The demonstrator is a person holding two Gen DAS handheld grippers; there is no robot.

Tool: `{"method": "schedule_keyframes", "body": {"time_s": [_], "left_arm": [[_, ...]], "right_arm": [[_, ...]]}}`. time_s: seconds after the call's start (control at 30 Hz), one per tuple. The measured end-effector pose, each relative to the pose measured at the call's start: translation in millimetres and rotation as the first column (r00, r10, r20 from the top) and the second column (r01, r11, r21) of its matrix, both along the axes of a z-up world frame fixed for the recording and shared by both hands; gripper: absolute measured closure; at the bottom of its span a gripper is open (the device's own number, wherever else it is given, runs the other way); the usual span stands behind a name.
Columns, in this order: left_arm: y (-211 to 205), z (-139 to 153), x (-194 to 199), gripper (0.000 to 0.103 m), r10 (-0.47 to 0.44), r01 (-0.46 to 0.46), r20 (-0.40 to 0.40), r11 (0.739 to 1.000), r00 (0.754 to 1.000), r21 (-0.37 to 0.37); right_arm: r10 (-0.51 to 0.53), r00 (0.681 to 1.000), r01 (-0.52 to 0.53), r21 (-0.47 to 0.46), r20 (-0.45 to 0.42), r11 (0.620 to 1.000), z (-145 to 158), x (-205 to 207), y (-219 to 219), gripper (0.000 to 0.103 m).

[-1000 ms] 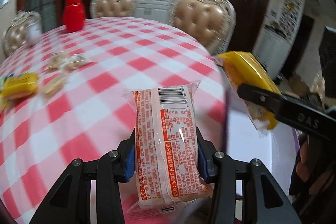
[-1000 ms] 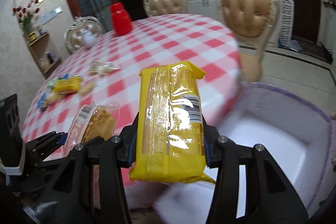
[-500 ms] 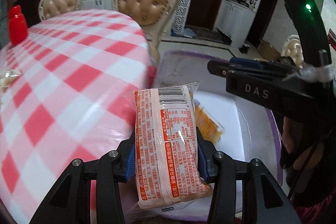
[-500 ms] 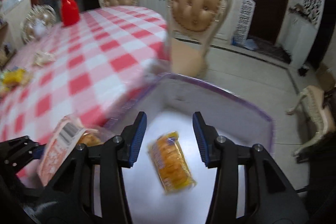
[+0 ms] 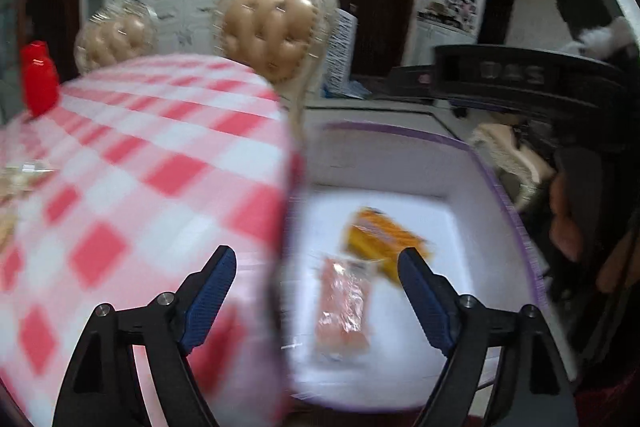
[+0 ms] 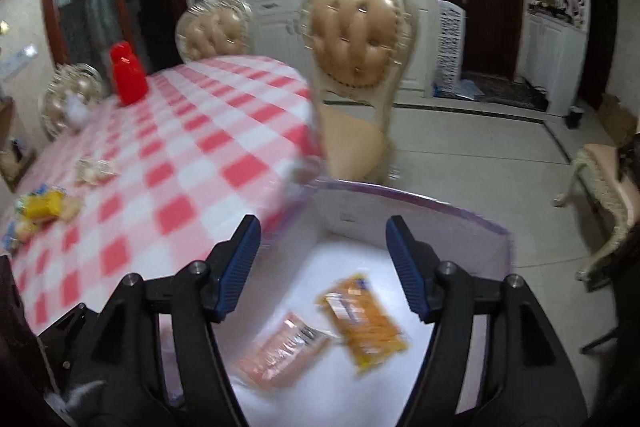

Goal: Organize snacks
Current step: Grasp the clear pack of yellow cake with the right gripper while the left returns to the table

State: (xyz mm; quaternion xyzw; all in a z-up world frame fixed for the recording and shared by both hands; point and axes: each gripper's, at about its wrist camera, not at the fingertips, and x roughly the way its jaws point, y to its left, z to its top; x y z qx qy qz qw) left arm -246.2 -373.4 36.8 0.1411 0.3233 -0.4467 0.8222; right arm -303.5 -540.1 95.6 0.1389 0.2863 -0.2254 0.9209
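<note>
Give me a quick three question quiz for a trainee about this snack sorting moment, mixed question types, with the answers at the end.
1. True or false: the left gripper is shut on a packet.
2. How many packets lie in the white box? A) one B) two C) four
3. Fill in: the red container stands on the checkered ____.

Key
1. False: both it and the right gripper are open.
2. B: the orange packet and the yellow packet.
3. tablecloth.

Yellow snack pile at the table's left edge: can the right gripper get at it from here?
Probably yes: the right gripper is open and empty, and bare tablecloth lies before the yellow snack pile.
</note>
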Motion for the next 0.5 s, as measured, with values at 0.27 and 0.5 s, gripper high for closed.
{"method": "schedule_keyframes", "body": {"time_s": [0.27,0.5], "left_arm": [[157.0,3.2,101.1,0.019,0.402,-0.405,-0.057,0.914,0.914,-0.037],[311.4,5.1,191.4,0.019,0.765,-0.767,-0.072,0.631,0.64,-0.121]], "right_arm": [[0.382,0.922,-0.387,0.129,0.066,0.913,-19.3,79.2,120.9,0.017],[0.522,0.853,-0.503,0.234,-0.022,0.832,-54.1,185.8,223.8,0.017]]}}
